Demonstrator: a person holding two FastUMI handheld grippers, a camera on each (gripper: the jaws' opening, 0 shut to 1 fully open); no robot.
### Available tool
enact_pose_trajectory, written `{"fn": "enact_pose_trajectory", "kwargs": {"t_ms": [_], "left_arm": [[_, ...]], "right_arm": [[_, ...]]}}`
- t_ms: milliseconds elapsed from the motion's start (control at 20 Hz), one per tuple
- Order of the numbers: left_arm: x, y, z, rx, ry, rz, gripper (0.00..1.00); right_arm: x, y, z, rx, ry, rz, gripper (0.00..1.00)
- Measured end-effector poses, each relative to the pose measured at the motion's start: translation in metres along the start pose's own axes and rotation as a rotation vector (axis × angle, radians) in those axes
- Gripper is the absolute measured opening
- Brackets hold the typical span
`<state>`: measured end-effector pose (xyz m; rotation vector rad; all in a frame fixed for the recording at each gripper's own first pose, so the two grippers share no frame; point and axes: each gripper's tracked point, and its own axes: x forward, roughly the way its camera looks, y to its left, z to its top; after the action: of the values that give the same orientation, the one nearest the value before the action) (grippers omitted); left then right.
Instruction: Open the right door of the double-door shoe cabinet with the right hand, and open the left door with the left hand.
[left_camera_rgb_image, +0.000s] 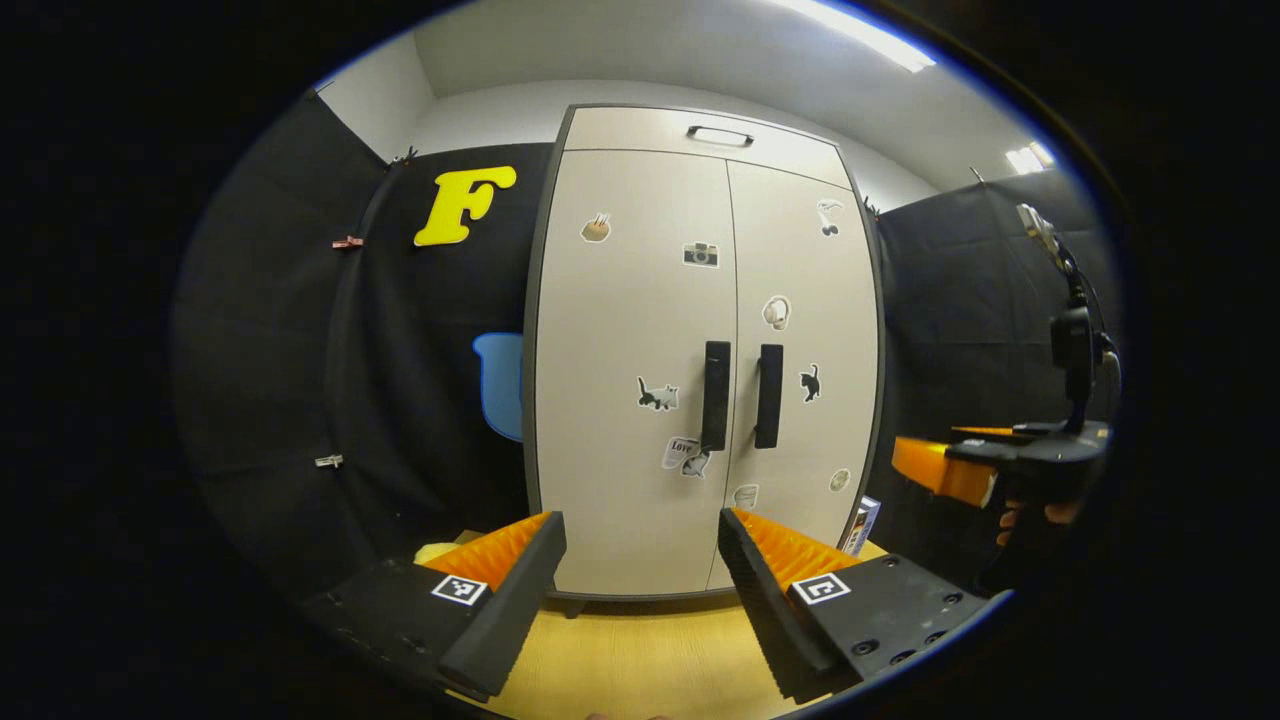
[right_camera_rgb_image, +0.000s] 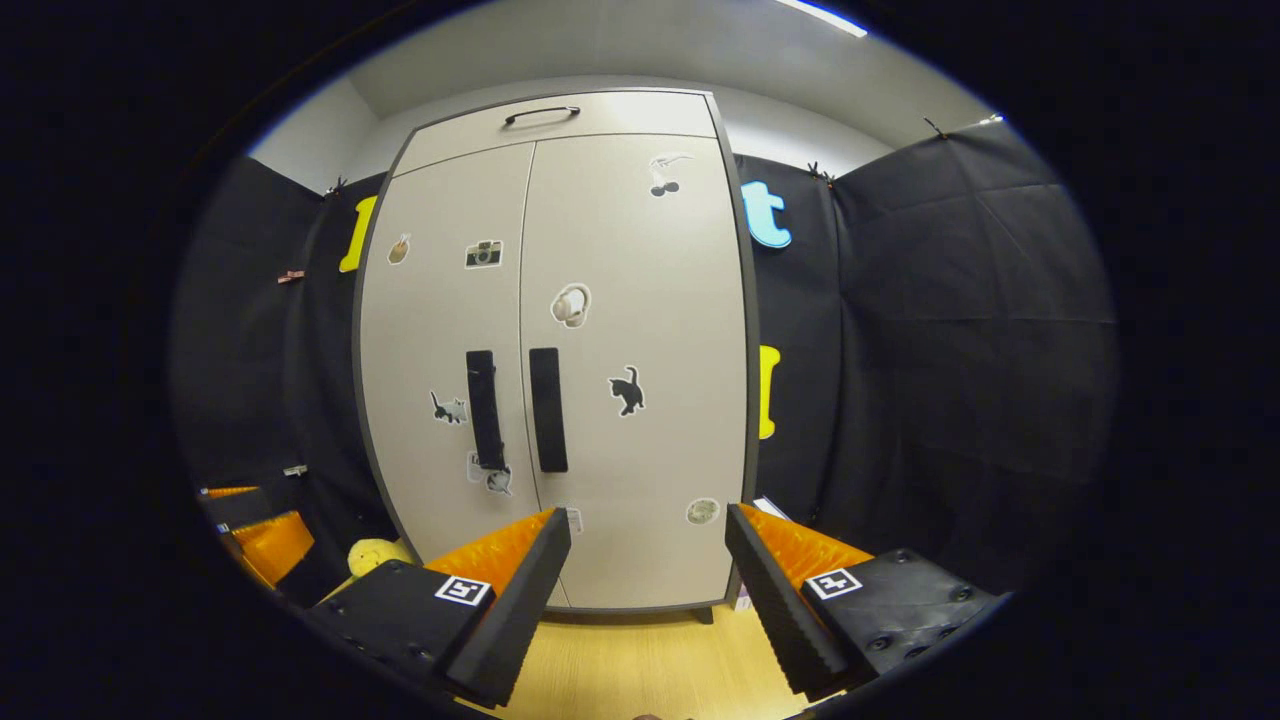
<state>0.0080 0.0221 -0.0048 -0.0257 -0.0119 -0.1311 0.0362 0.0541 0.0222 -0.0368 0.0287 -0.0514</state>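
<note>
The shoe cabinet stands upright in front of me, on the wooden floor, against the black cloth wall, and both its doors are closed. My left claw is spread wide and holds nothing; my right claw is also spread and empty, and both are well apart from the cabinet. The right door has a black vertical handle just beside the middle seam, and the left door has its own handle on the other side of this seam. I judge the doors to be stiff, flat panels, rather light, which swing on hinges at the outer edges. The handles look rigid and smooth, so I think the best hold is around the middle of each bar, with both fingers pressing its sides, then pulling straight toward me. The two handles are close together, so my claws may touch each other.
</note>
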Motion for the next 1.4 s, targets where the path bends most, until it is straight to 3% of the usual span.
{"fn": "enact_pose_trajectory", "kwargs": {"t_ms": [150, 450, 800, 1100, 1250, 1300, 1400], "left_arm": [[-0.002, 0.014, 0.001, 0.012, -0.016, 0.041, 0.95], [0.001, 0.03, -0.006, 0.007, -0.006, 0.05, 0.95], [0.0, 0.055, -0.016, -0.019, 0.01, 0.095, 0.95], [0.003, 0.069, -0.023, -0.004, 0.023, 0.119, 0.95], [0.004, 0.066, -0.025, 0.006, 0.029, 0.114, 0.95], [0.005, 0.066, -0.026, 0.009, 0.029, 0.114, 0.95], [0.004, 0.067, -0.028, 0.013, 0.034, 0.117, 0.95]], "right_arm": [[0.021, 0.012, 0.004, -0.01, 0.024, 0.016, 0.98], [0.071, 0.056, 0.037, -0.013, -0.012, 0.099, 0.98], [0.129, 0.085, 0.035, -0.057, 0.019, 0.093, 0.98], [0.168, 0.087, 0.032, -0.077, 0.005, 0.049, 0.96], [0.18, 0.083, 0.027, -0.031, 0.031, 0.038, 0.81], [0.184, 0.085, 0.025, -0.004, 0.039, 0.049, 0.62], [0.186, 0.091, 0.025, 0.014, 0.044, 0.066, 0.52]]}}
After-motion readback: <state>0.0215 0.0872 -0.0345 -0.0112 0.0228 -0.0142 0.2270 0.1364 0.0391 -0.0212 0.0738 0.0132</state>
